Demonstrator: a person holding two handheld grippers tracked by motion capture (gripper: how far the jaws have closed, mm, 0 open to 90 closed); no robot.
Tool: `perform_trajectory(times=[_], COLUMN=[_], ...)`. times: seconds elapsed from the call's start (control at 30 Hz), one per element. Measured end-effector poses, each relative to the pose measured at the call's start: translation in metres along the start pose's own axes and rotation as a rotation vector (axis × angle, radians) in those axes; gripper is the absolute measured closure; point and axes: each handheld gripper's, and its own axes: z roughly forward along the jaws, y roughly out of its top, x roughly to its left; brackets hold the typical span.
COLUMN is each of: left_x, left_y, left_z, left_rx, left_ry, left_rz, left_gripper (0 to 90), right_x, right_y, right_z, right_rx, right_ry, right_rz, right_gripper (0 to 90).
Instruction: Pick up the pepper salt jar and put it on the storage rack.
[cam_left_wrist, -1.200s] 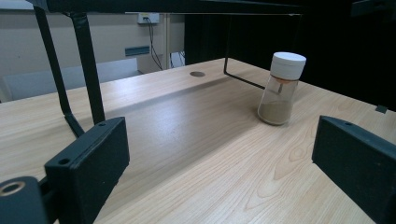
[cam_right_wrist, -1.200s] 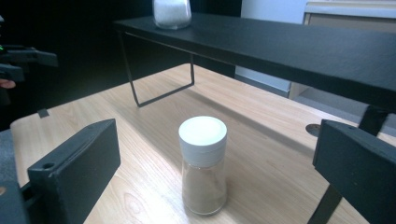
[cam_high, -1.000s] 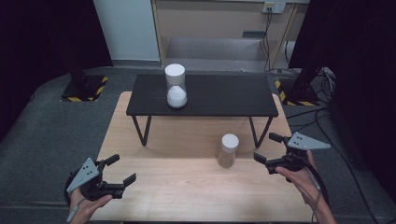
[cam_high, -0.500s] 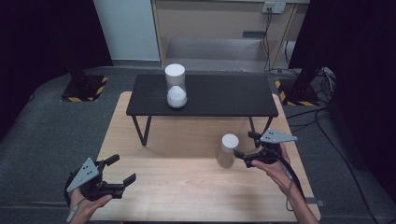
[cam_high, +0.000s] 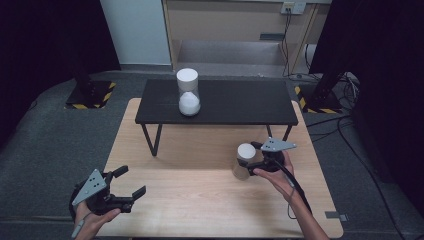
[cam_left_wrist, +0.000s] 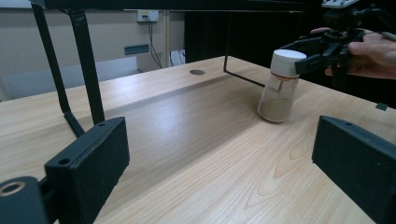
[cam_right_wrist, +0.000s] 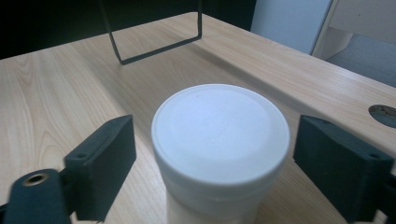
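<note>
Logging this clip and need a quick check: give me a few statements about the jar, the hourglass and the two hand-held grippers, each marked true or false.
1. The right hand-held gripper has its jaws on either side of the white-lidded jar. True.
2. The pads already press on the lid. False: gaps show on both sides in the right gripper view.
3. The hourglass stands on the black shelf. True.
4. The left hand-held gripper holds a jar. False: its jaws are open and empty.
5. The jar lies on its side. False: it stands upright on the wooden table.
</note>
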Motion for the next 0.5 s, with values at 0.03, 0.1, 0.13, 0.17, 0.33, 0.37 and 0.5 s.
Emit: perform_trajectory(times=[0.03, 0.1, 0.13, 0.17, 0.33, 0.37, 0.5], left_x=[-0.0001, -0.0002, 0.0, 0.0001, 0.0002, 0.0003, 0.0005], left_y=[0.0, -0.0003, -0.0003, -0.0002, 0.0, 0.0, -0.0001], left_z=[0.0, -0.0004, -0.0005, -0.0006, 0.0, 0.0001, 0.0003], left_rx=[0.0, -0.002, -0.002, -0.001, 0.0, 0.001, 0.001], left_ry=[0.0, 0.0, 0.001, 0.001, -0.001, -0.002, -0.003], left_rz=[0.0, -0.001, -0.001, 0.0, -0.001, -0.001, -0.002], left_gripper=[2.9, 2.9, 2.9, 3.0, 2.9, 2.9, 2.9], right_x=[0.0001, 0.0018, 0.0018, 0.0013, 0.0042, 0.0043, 0.0012], right_y=[-0.0005, -0.0018, -0.0031, -0.0043, -0.0012, 0.0, 0.004], right_z=[0.0022, 0.0045, 0.0049, 0.0051, 0.0018, 0.001, -0.0039], right_rx=[0.002, 0.003, -0.001, -0.005, 0.008, 0.013, 0.027], right_ry=[-0.002, -0.011, -0.009, -0.003, -0.013, -0.01, 0.014], right_rz=[-0.005, -0.026, -0.028, -0.024, -0.02, -0.021, -0.013], right_gripper=[19.6, 29.0, 33.3, 33.7, 33.9, 33.9, 33.7])
